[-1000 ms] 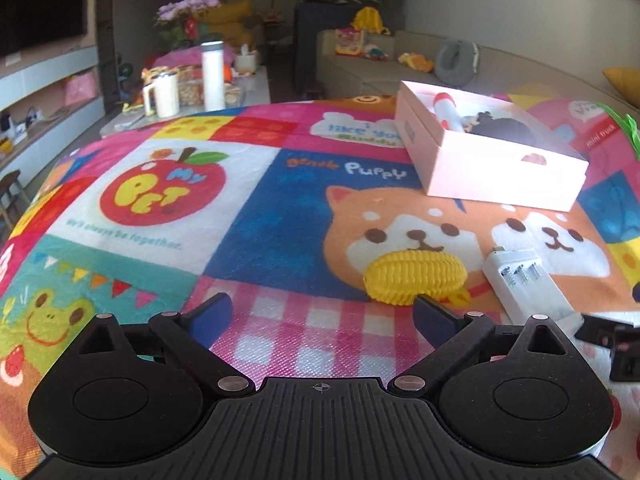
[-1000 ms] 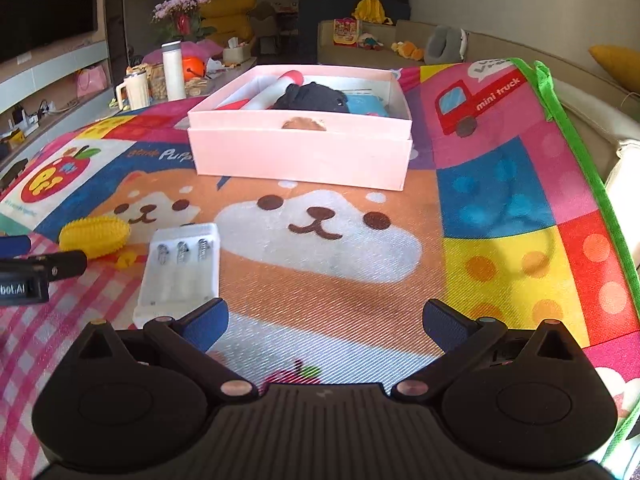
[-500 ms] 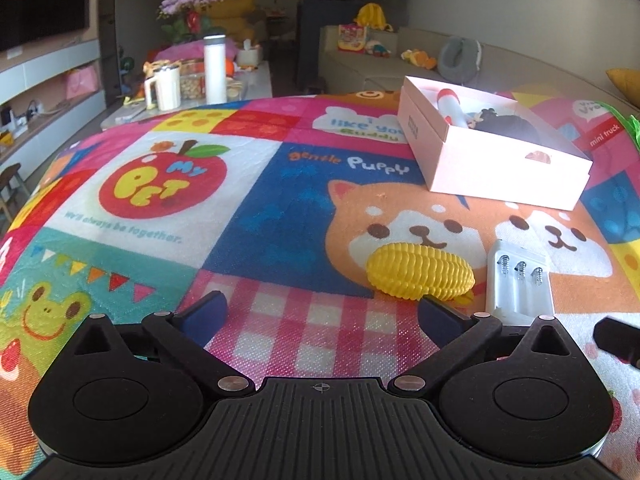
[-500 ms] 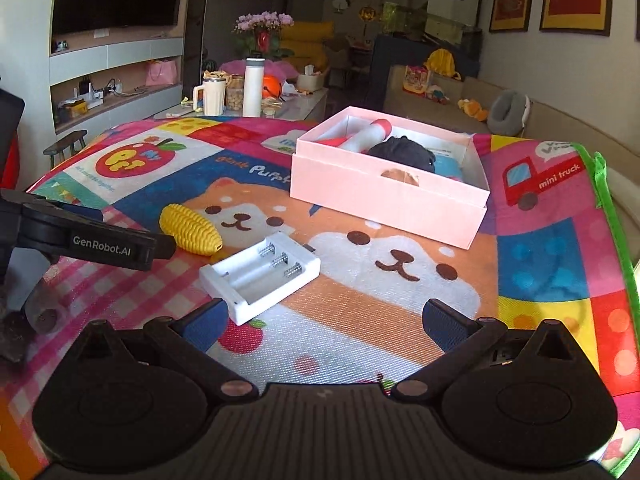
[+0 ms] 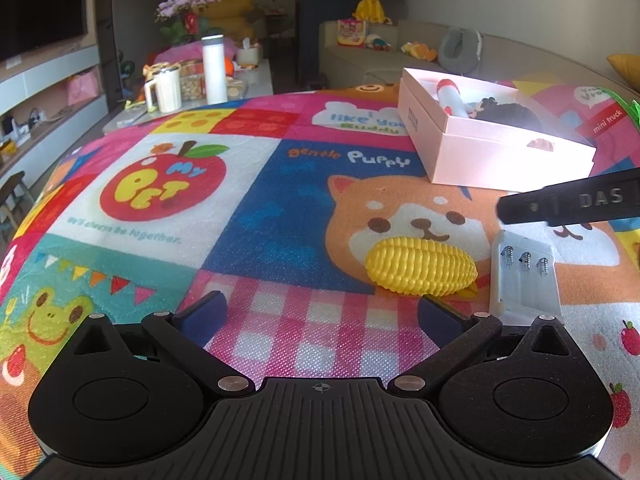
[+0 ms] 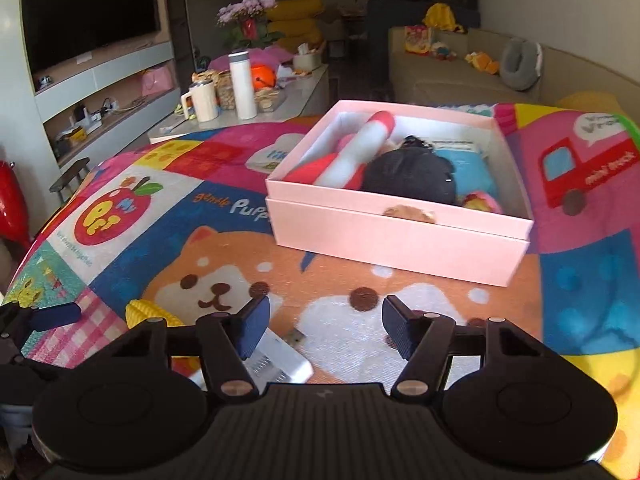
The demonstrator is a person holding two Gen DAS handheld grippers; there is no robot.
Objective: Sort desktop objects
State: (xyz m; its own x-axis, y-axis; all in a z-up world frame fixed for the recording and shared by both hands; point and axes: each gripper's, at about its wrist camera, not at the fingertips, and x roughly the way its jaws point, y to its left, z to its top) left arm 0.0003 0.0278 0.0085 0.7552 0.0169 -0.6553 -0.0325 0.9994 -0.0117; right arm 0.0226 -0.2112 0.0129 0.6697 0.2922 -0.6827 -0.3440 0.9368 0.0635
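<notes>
A yellow corn toy lies on the cartoon mat, with a white battery holder just right of it. My left gripper stands open close in front of the corn, nothing between its fingers. My right gripper hangs over the battery holder, its jaws closing. The holder sits under the left finger and is mostly hidden, and the pads press on nothing. Behind them, the open pink box holds a red-and-white tube, a black item and something blue.
One finger of the right gripper crosses the left wrist view above the holder. The left gripper shows at the left edge of the right wrist view. Beyond the mat stand a low table with a white bottle and a sofa.
My right gripper swung left and forward over the battery holder, and its jaws narrowed. Its finger entered the left wrist view from the right. The left gripper stayed put.
</notes>
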